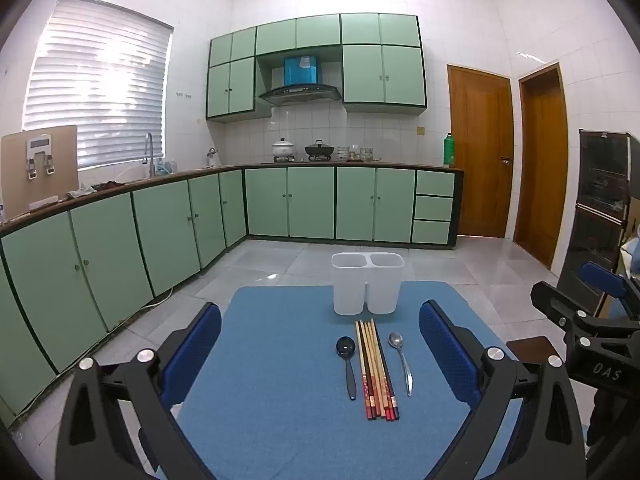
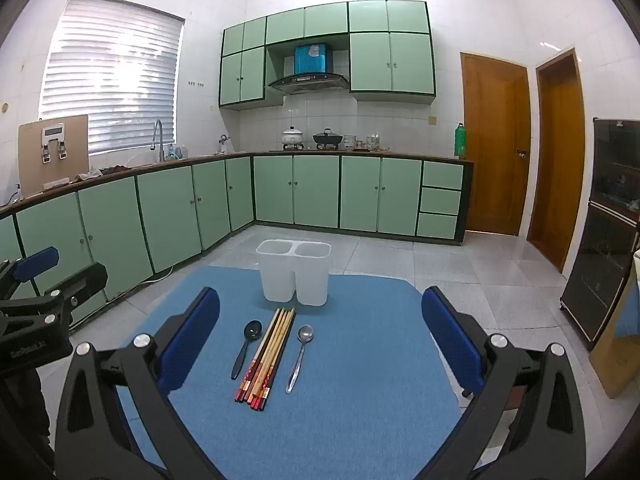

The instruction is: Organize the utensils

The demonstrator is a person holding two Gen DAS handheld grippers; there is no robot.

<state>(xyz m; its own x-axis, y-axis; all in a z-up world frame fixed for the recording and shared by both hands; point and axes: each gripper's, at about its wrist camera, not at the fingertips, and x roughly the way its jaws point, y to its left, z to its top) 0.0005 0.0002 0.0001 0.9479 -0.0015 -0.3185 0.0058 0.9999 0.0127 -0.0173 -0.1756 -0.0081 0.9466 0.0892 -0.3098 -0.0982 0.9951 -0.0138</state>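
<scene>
The left gripper [image 1: 320,354] is hovering low over the near edge of the table [image 1: 280,440], its blue-padded fingers [image 1: 192,354] spread as wide as they go, with nothing between them. The right gripper [image 2: 320,344] is hanging beside it in the same pose, its fingers [image 2: 452,340] also standing fully apart and gripping nothing; in the left wrist view it is showing at the right edge [image 1: 600,320], and in the right wrist view the left gripper is showing at the left edge [image 2: 40,308].

A blue cloth is covering the table. On it, ahead of both grippers, the utensils are lying in a row with handles toward the cameras: a black spoon [image 1: 347,364] on the left, a bundle of chopsticks [image 1: 375,372] in the middle, a metal spoon [image 1: 401,360] on the right. Each spoon is lying just beside the bundle, apart from it. The chopsticks are lying close together, their red patterned ends nearest the cameras.

Beyond their far tips, a white two-compartment holder [image 1: 366,284] is standing upright near the far edge of the table, both compartments looking empty.

Behind the table, green cabinets [image 1: 160,232] are running along the tiled walls.
</scene>
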